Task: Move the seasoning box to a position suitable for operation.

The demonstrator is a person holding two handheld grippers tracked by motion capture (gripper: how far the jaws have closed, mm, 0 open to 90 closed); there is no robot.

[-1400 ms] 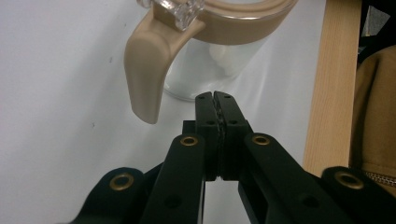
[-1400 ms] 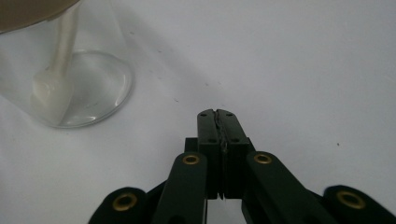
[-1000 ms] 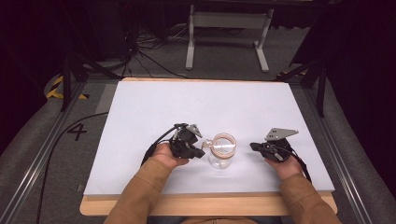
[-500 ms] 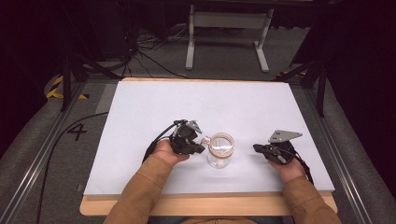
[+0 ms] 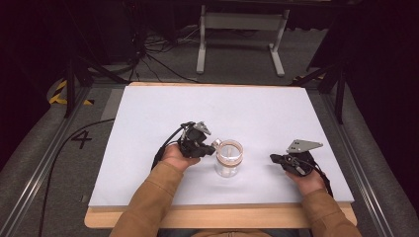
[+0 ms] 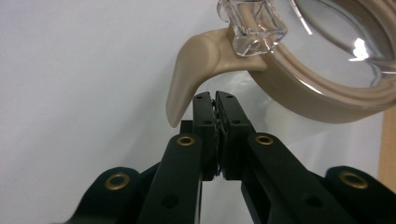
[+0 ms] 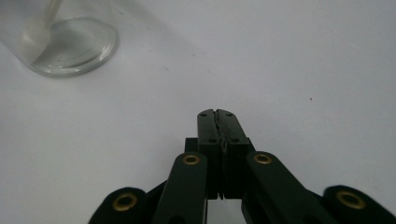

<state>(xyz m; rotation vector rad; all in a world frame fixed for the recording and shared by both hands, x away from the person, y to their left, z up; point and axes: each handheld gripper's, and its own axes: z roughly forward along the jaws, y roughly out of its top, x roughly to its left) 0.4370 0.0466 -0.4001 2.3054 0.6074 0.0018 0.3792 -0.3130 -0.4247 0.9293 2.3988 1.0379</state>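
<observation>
A clear glass jar [image 5: 229, 158] with a tan sealing ring and a clear lid stands on the white table near its front. My left gripper [image 5: 211, 147] sits just left of the jar's rim. In the left gripper view its tips [image 6: 215, 95] lie right under the ring's tan pull tab [image 6: 189, 70]. Its jaws have just been opening by a hair, the pads are still almost together and nothing is between them. My right gripper [image 5: 273, 158] rests to the right of the jar, apart from it. It is shut and empty [image 7: 217, 113], with the jar's base [image 7: 70, 44] farther off.
The white mat [image 5: 247, 108] stretches far behind the jar, with a wooden table edge [image 5: 217, 217] in front. Cables trail from both grippers. A metal stand [image 5: 242, 29] and black cables lie on the floor beyond the table.
</observation>
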